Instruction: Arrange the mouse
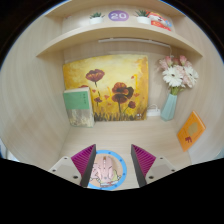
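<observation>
A pale pink and cream mouse [105,171] lies on a round blue-rimmed mat [124,166] on the light wooden desk [125,133]. It sits low between my gripper's [113,151] two fingers, whose magenta pads [82,161] flank it. The gripper is open. A gap shows on the right side of the mouse, and the left finger stands close beside it. The near part of the mouse and mat is hidden below the fingers.
Against the back wall leans a yellow painting of red flowers [106,88], with a green book [78,103] at its left. To the right stand a pale blue vase of flowers [172,95] and an orange card [190,127]. A shelf [120,32] above carries small items.
</observation>
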A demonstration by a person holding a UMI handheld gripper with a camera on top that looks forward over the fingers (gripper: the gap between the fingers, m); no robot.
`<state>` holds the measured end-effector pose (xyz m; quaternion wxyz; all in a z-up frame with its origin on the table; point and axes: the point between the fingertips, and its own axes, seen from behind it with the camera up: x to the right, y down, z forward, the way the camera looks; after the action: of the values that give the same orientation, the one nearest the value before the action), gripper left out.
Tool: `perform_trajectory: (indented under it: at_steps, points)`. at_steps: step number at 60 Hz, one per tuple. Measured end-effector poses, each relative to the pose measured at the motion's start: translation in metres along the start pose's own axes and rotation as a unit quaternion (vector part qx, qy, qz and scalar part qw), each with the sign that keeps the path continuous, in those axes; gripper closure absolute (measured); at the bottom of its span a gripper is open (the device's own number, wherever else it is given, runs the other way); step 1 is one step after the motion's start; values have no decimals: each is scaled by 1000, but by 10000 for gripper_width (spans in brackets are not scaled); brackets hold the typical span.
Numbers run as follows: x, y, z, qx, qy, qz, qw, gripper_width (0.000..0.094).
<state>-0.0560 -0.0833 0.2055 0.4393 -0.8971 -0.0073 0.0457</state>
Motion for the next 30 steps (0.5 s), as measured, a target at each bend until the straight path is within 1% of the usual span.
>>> perform_trajectory:
  at_steps: [6, 14, 30]
  points:
    - [15, -4, -19, 8, 0, -1, 1000, 256]
    - [39, 2, -37, 20, 16, -6, 1000, 258]
    - [66, 30, -56, 17, 12, -5, 1000, 257]
